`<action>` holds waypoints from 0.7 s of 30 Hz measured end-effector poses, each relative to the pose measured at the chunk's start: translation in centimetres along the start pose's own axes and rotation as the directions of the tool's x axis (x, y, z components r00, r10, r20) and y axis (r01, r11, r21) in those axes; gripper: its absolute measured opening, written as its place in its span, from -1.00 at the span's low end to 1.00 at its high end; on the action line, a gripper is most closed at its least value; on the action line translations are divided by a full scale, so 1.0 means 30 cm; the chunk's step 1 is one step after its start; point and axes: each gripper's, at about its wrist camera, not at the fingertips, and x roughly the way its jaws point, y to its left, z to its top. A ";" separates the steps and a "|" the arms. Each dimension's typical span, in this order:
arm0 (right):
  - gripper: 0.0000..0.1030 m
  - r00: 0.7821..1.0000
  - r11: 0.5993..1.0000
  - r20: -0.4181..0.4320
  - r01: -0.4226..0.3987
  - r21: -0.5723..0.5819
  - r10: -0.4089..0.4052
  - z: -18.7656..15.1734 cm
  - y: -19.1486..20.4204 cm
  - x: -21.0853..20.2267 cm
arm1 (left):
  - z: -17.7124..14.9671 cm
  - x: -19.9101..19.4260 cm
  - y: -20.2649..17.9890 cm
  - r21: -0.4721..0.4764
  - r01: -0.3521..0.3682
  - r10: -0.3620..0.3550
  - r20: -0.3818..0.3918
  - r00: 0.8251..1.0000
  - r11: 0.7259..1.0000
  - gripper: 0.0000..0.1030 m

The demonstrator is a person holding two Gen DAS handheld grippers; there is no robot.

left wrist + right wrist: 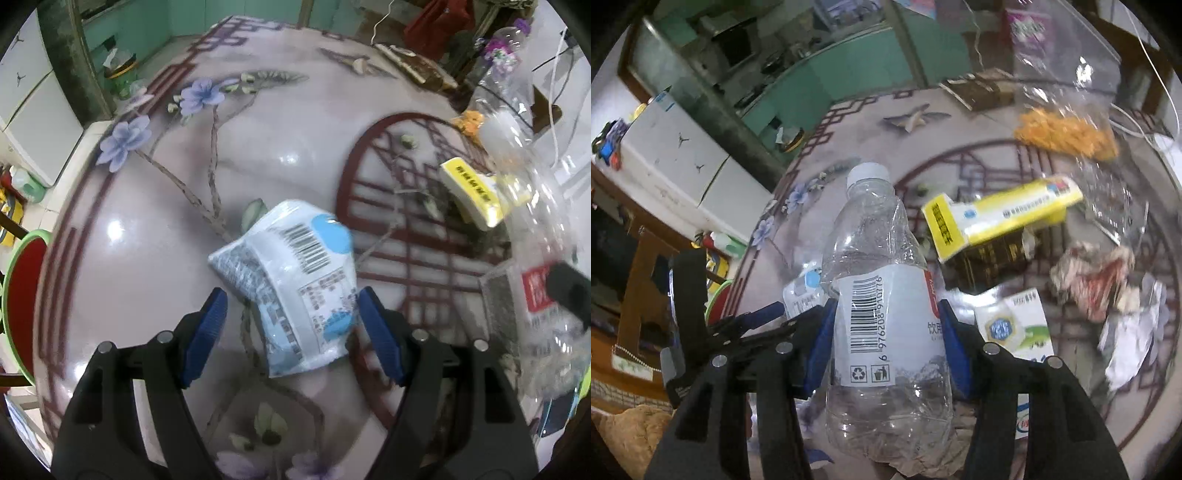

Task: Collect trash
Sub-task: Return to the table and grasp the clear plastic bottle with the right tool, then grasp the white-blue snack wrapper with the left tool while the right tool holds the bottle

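Note:
A crumpled white and blue packet [291,266] with a barcode lies on the flower-patterned table [166,258]. My left gripper [291,295] hangs over it, open, its blue pads either side of the packet's near end. The right pad looks to be at the packet's edge and the left pad stands clear. My right gripper [886,306] is shut on a clear, dented plastic bottle [879,295] with a white cap and white label, held off the table. That bottle [535,266] also shows at the right edge of the left wrist view. The packet [801,291] peeks out behind the bottle.
A yellow and white box [997,218] rests on a dark box beyond the bottle. Nearby lie a white and green carton [1015,325], crumpled paper [1097,280], white tissue [1134,343] and a clear bag of orange snacks [1067,136]. A red stool [22,295] stands left of the table.

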 end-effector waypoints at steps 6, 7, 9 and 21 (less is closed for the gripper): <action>0.02 1.000 0.999 -0.016 0.008 0.040 -0.007 -0.009 -0.008 0.037 | 0.024 -0.001 -0.002 0.022 0.000 -0.001 0.040 0.999 1.000 -0.33; 0.02 1.000 0.999 -0.015 0.007 0.044 -0.007 -0.019 -0.008 0.033 | 0.028 -0.001 0.004 0.018 0.009 -0.010 0.035 0.999 1.000 -0.37; 0.02 1.000 0.999 -0.008 0.006 0.052 -0.005 -0.024 -0.007 0.026 | 0.030 -0.020 0.014 0.012 0.017 -0.017 0.040 0.999 1.000 -0.42; 0.02 0.997 0.998 0.070 -0.029 0.055 0.025 -0.086 0.096 -0.111 | -0.018 -0.325 0.028 0.058 0.028 -0.038 0.181 0.983 0.998 -0.43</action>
